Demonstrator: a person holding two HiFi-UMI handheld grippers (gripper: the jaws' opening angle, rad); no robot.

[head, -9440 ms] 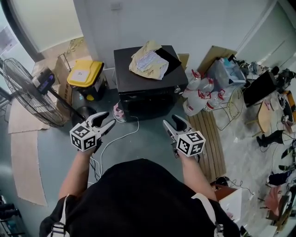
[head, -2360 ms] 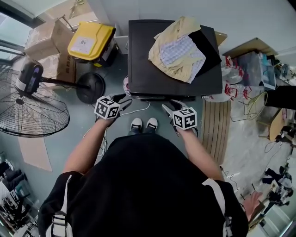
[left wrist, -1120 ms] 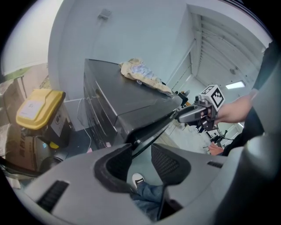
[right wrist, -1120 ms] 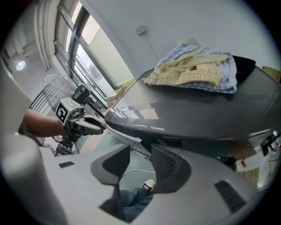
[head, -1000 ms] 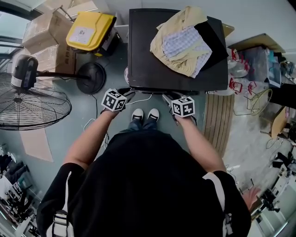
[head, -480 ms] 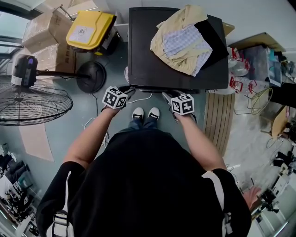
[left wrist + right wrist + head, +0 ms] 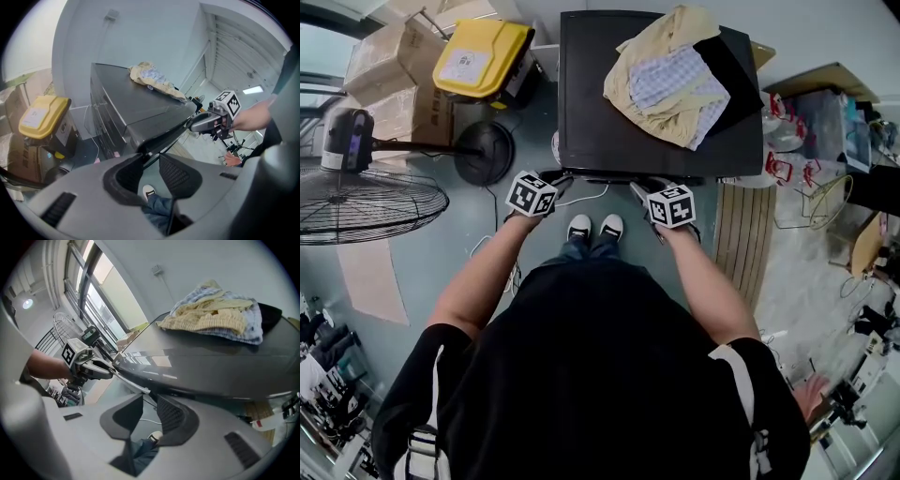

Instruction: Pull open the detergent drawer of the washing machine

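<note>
Both grippers closing on the washing machine (image 7: 591, 112) front lip.
Left gripper (image 7: 152, 157) and right gripper (image 7: 149, 401) jaws just narrowed around the front lip (image 7: 169, 135), small gap showing. Detergent drawer, 12 o'clock of shoes (image 7: 591, 228), looks unopened; pull likely next.

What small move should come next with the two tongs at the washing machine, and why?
The left tongs and right tongs have just been closing yet stand apart, with the washing machine's front lip at their tips. Probably finish closing both on that lip before pulling.

No legible text, label (image 7: 467, 64) on yellow bin (image 7: 504, 39) too small
</note>
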